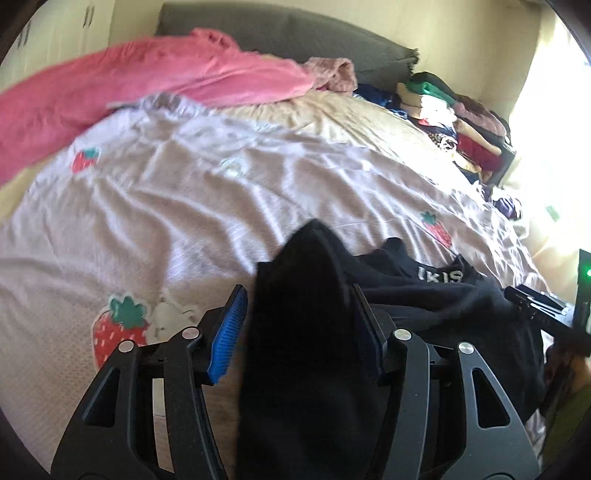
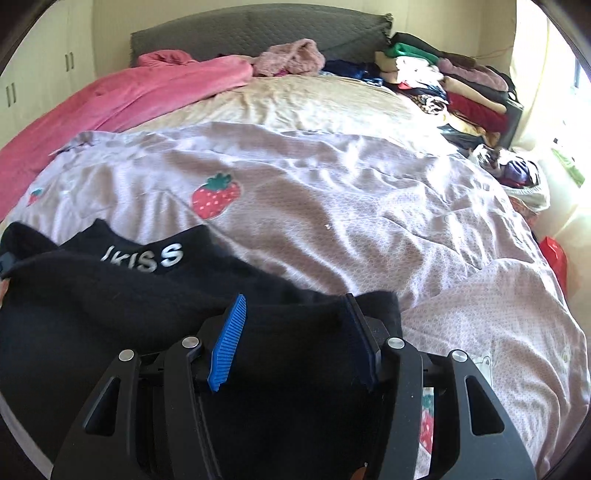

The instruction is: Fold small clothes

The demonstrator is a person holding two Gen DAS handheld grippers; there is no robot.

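A black knit garment with white "KISS" lettering lies on the lilac strawberry bedspread. In the left wrist view a thick fold of it stands up in a peak between the blue pads of my left gripper and fills the space between the jaws. In the right wrist view my right gripper holds the garment's other edge. The cloth spans the jaws and one corner sticks out past the right finger. Part of a black gripper body shows at the right of the left wrist view.
A pink blanket covers the bed's far left. Stacks of folded and loose clothes line the far right by the grey headboard. A red bag sits off the right edge. Wardrobe doors stand at the left.
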